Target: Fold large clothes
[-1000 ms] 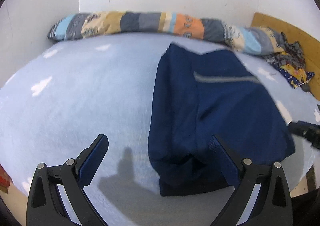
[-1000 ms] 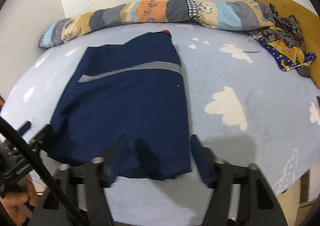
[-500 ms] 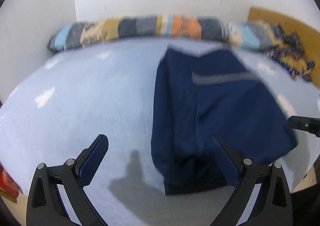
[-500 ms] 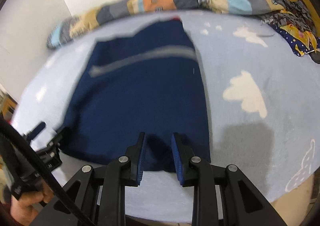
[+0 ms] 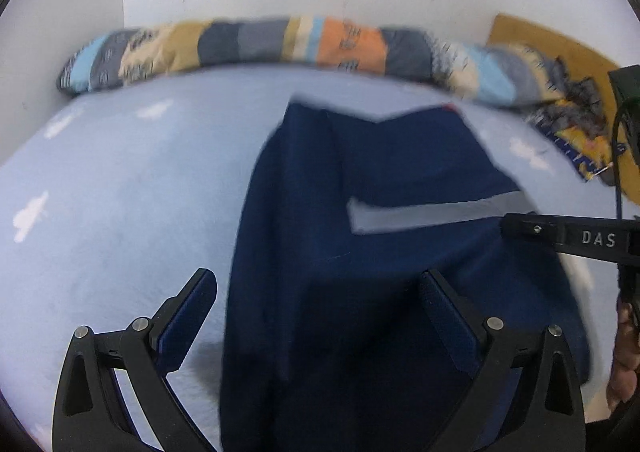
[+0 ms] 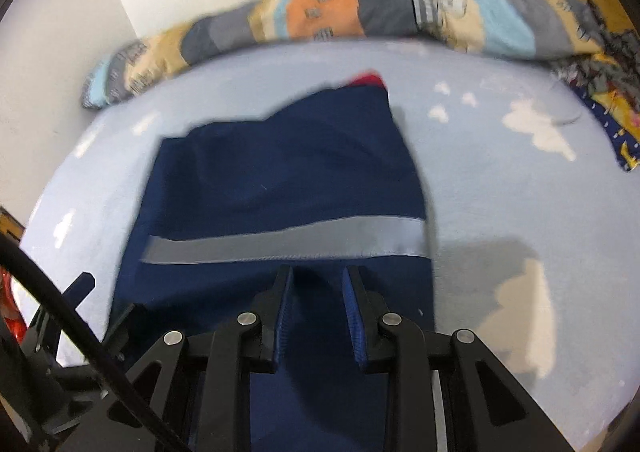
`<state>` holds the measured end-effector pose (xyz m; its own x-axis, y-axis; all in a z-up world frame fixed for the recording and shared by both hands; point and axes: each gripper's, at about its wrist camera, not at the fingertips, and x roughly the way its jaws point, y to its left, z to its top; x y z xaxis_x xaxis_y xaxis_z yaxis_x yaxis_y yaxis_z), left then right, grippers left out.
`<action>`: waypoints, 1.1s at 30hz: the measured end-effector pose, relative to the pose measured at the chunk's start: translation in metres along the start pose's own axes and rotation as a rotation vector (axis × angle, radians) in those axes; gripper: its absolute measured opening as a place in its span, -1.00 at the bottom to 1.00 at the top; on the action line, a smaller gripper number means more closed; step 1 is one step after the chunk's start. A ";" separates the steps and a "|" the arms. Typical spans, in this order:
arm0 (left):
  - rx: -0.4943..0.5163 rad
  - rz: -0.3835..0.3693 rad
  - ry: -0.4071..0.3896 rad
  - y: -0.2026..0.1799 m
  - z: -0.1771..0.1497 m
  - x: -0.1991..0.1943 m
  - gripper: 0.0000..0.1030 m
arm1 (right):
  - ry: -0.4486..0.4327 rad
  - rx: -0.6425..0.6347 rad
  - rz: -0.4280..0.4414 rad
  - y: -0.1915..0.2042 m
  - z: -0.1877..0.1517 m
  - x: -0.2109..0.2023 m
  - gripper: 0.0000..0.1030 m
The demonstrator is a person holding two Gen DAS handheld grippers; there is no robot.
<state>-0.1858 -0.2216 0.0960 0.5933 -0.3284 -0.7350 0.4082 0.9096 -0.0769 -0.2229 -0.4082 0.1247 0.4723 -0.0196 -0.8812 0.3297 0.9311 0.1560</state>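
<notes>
Navy cloth garment with grey stripe (image 6: 280,180) on the pale-blue cloud-print bed (image 6: 500,212); left claw (image 5: 316,316) spread wide over its hem, right claw (image 6: 318,308), just narrowed, pinching its fabric

Navy garment (image 6: 280,180) with grey stripe, pale blue cloud-print sheet (image 6: 520,192), seemingly patchwork bolster (image 5: 280,44)
</notes>
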 end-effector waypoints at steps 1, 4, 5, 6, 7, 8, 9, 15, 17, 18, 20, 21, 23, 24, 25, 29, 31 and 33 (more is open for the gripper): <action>-0.011 0.001 0.039 0.000 -0.002 0.010 0.96 | 0.020 0.006 0.000 -0.002 0.000 0.008 -0.46; -0.041 -0.039 0.063 0.003 -0.005 0.017 0.96 | 0.043 0.013 0.005 -0.003 0.002 0.021 -0.46; -0.034 -0.035 0.059 0.002 -0.005 0.015 0.96 | 0.045 0.015 0.007 -0.002 0.002 0.022 -0.45; -0.023 -0.023 0.044 0.001 -0.005 0.009 0.95 | 0.043 0.015 0.015 -0.003 0.001 0.020 -0.46; -0.012 -0.006 0.022 0.001 -0.006 0.003 0.95 | 0.037 0.017 0.028 -0.003 0.000 0.017 -0.46; -0.002 0.005 -0.001 0.001 -0.006 -0.004 0.95 | 0.023 0.025 0.040 -0.004 -0.003 0.010 -0.46; 0.008 0.008 -0.025 0.001 -0.008 -0.016 0.95 | 0.006 0.034 0.056 -0.006 -0.007 -0.001 -0.46; 0.064 0.013 -0.117 -0.004 -0.030 -0.075 0.96 | -0.039 -0.055 0.010 0.008 -0.057 -0.064 -0.46; 0.081 0.008 -0.121 -0.007 -0.044 -0.087 0.96 | -0.030 -0.062 0.015 0.009 -0.079 -0.077 -0.46; 0.085 0.002 -0.116 -0.009 -0.052 -0.090 0.96 | -0.031 -0.055 0.028 0.009 -0.092 -0.083 -0.46; 0.104 -0.011 -0.098 -0.015 -0.068 -0.093 0.96 | -0.013 -0.045 0.041 0.010 -0.116 -0.089 -0.46; 0.117 -0.011 -0.088 -0.018 -0.074 -0.094 0.96 | -0.005 -0.040 0.037 0.008 -0.123 -0.089 -0.46; 0.144 0.002 -0.076 -0.023 -0.084 -0.093 0.96 | 0.010 -0.037 0.038 0.008 -0.136 -0.087 -0.46; 0.160 0.009 -0.067 -0.026 -0.087 -0.090 0.96 | 0.019 -0.043 0.032 0.009 -0.140 -0.084 -0.46; 0.168 0.011 -0.058 -0.026 -0.090 -0.087 0.96 | 0.026 -0.047 0.025 0.008 -0.140 -0.081 -0.46; 0.184 0.045 -0.012 -0.024 -0.095 -0.071 0.96 | 0.083 0.001 0.002 -0.003 -0.142 -0.059 -0.46; 0.174 0.042 0.001 -0.021 -0.096 -0.067 0.96 | 0.093 0.029 0.006 -0.007 -0.142 -0.057 -0.46; 0.169 0.040 -0.014 -0.022 -0.095 -0.073 0.96 | 0.045 0.023 0.035 -0.003 -0.140 -0.075 -0.46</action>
<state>-0.3034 -0.1932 0.0874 0.6204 -0.2979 -0.7256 0.4945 0.8666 0.0671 -0.3738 -0.3581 0.1272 0.4468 0.0296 -0.8941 0.3329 0.9222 0.1968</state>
